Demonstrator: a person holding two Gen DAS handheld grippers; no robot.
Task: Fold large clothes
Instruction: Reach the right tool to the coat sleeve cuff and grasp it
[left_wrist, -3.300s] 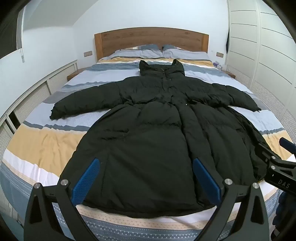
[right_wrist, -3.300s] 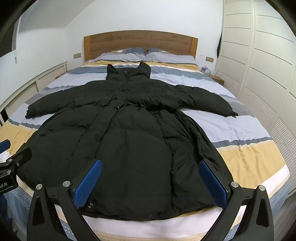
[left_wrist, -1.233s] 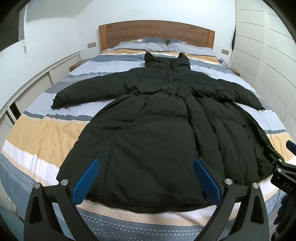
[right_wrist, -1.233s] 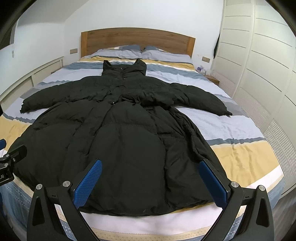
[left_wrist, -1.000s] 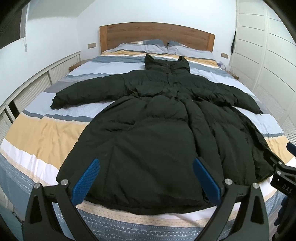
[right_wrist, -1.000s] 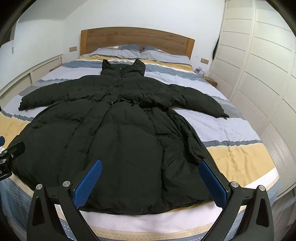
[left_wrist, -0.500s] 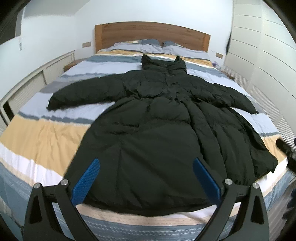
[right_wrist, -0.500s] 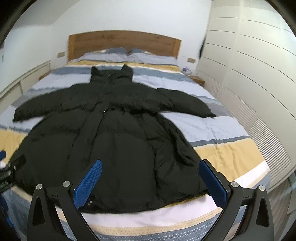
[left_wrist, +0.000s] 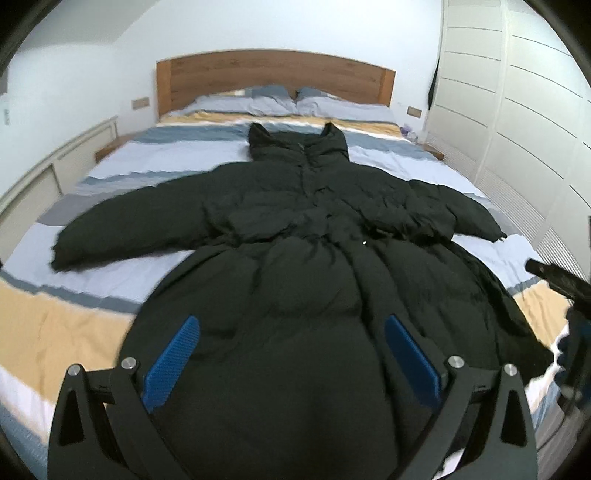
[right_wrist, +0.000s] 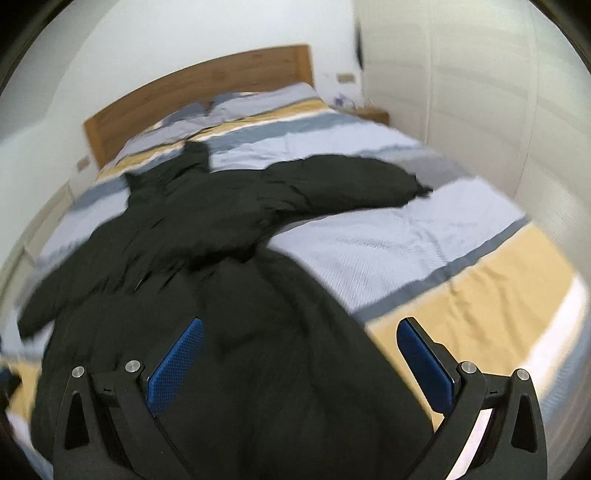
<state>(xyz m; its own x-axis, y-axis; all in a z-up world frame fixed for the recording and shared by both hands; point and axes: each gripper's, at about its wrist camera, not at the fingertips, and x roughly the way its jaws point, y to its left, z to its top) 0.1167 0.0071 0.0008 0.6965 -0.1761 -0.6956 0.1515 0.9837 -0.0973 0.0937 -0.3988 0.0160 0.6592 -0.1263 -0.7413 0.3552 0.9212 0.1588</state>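
Observation:
A long black puffer coat (left_wrist: 303, 266) lies spread flat on the bed, collar toward the headboard, both sleeves stretched out sideways. My left gripper (left_wrist: 291, 325) is open and empty, held above the coat's lower middle near the hem. My right gripper (right_wrist: 299, 328) is open and empty, above the coat's (right_wrist: 221, 280) right hem edge; its view is tilted and blurred. The right sleeve (right_wrist: 351, 184) reaches toward the wardrobe side. The right gripper also shows at the right edge of the left wrist view (left_wrist: 565, 295).
The bed (left_wrist: 48, 325) has a striped blue, white and yellow cover, pillows (left_wrist: 280, 99) and a wooden headboard (left_wrist: 273, 74). White wardrobe doors (left_wrist: 517, 110) line the right side. Low white cabinets (left_wrist: 37, 184) run along the left wall.
Both grippers have moved forward over the coat's hem. The right gripper has swung right and tilted, and its view is now blurred. Both stay open.

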